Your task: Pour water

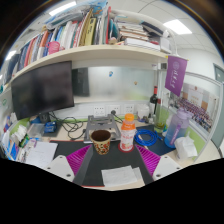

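Observation:
A brown patterned mug [101, 143] stands on a dark desk mat [95, 168], just ahead of my fingers and a little left of centre. Right of it stands a clear bottle [127, 134] with an orange cap and a pale label. My gripper [110, 161] is open and holds nothing. Its magenta pads [72, 158] spread wide at either side of the mat, short of both the mug and the bottle. A folded white napkin [122, 177] lies on the mat between the fingers, close to me.
A dark monitor [45, 90] stands at the back left under a shelf of books [80, 35]. A dark bottle [153, 103] and a purple banner [176, 72] are at the back right. Cables and small clutter line the desk's back.

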Demonstrator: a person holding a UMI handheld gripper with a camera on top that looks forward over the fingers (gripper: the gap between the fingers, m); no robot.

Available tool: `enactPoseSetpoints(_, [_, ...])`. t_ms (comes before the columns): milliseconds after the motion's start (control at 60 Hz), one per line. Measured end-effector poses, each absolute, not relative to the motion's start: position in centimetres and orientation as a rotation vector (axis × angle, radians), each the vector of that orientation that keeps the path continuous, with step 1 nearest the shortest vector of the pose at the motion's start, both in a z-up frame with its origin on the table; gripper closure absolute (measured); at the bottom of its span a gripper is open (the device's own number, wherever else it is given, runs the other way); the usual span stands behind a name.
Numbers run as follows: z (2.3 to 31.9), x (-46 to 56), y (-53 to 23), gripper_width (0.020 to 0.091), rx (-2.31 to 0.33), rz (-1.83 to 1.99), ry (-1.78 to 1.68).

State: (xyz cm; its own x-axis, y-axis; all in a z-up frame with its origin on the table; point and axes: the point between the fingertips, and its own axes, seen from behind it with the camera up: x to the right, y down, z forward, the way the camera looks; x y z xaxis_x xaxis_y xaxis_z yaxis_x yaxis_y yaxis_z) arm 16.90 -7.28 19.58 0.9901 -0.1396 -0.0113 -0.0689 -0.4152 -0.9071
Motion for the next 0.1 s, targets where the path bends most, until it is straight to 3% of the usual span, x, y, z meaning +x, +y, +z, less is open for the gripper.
enactPoseSetpoints(100, [20.68, 16.63, -7.09, 0.0250, -1.974, -0.086, 0.129])
